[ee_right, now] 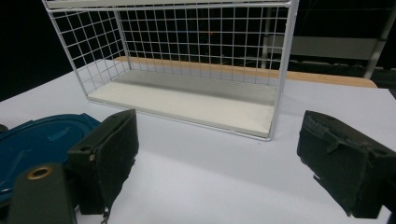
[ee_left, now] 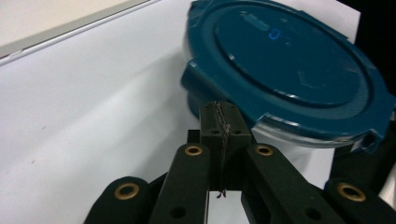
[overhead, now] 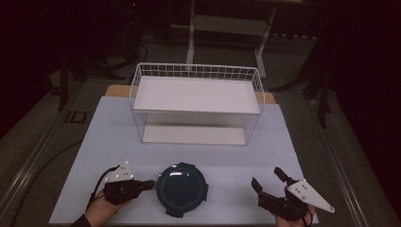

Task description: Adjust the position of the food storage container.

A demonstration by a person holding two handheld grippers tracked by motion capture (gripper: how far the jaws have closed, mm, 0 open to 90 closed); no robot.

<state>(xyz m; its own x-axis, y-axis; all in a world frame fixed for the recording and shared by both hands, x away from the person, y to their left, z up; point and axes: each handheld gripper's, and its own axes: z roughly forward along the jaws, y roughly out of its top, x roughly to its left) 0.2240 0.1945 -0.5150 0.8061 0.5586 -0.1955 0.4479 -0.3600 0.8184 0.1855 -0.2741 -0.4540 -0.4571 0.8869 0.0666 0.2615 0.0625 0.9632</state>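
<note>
— Teal container (overhead: 181, 189) sat on the table's (overhead: 118, 137) near edge, before the rack (overhead: 196, 101).
— Grippers?
— Left gripper (overhead: 150, 183) was closed, tips just beside the lid; right gripper (overhead: 268, 182) was open wide, empty.

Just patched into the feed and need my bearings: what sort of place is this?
Probably a lab or recording workspace, not a home: a covered table stands in a dark room, holding a staged white wire shelf and a blue lidded container, with cables and equipment stands behind.
</note>
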